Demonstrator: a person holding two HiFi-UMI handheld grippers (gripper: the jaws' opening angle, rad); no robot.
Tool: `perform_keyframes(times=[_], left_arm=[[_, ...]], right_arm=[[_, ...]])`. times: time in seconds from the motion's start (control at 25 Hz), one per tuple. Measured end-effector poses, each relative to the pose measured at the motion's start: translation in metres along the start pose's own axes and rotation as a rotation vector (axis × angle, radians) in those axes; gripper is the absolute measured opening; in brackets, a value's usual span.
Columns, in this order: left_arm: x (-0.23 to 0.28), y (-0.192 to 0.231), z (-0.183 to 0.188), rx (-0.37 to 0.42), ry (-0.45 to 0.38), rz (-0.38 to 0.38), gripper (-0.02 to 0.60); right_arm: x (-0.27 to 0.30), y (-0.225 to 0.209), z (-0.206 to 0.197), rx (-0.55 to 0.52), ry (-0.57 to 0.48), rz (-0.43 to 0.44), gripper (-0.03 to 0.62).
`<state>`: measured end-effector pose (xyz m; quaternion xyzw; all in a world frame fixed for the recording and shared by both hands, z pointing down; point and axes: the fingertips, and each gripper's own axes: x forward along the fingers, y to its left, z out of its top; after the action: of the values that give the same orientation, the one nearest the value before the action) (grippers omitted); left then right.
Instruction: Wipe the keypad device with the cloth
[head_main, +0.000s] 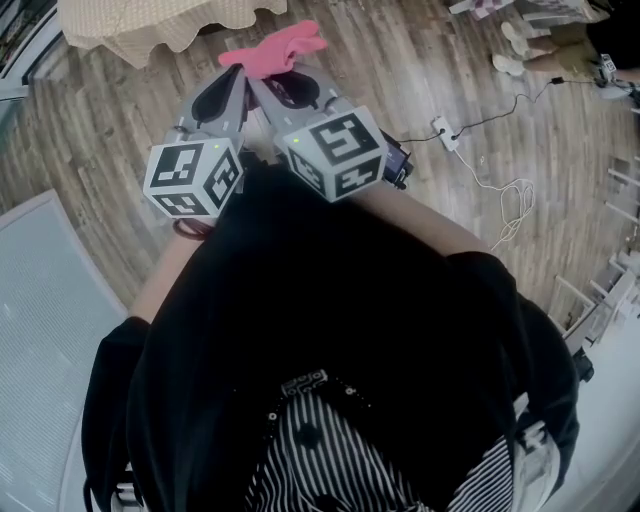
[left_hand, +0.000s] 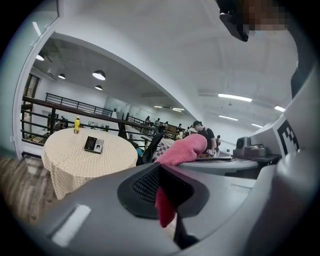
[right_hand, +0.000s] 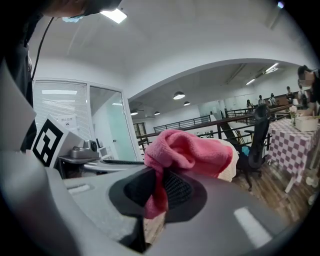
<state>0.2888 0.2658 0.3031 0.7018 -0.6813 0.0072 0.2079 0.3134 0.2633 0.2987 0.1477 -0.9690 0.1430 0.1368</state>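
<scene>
In front of the person's chest, above the wooden floor (head_main: 400, 60), the left gripper (head_main: 232, 82) and the right gripper (head_main: 272, 85) meet side by side, both clamped on one pink cloth (head_main: 278, 47). In the left gripper view its fingers (left_hand: 100, 215) are closed on a thin fold of the cloth, and the rest bulges above them. In the right gripper view the fingers (right_hand: 240, 215) pinch another fold, and the bunched cloth hides much of the room behind.

The keypad device (left_hand: 93, 144) lies well apart on a round tabletop (left_hand: 75, 165) under a checked cover, near a yellow bottle (left_hand: 77, 124). Its keys are too small to read. In the head view only that tabletop's edge shows, cut off by the frame, with the device out of sight.
</scene>
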Motion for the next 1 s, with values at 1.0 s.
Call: perform_keyframes(times=[1.0], left_arm=[[0.015,0.252,0.073,-0.072,0.038,-0.190,-0.002]], right_arm=[[0.250,0.057,0.061,0.042,0.053,-0.112,0.046]])
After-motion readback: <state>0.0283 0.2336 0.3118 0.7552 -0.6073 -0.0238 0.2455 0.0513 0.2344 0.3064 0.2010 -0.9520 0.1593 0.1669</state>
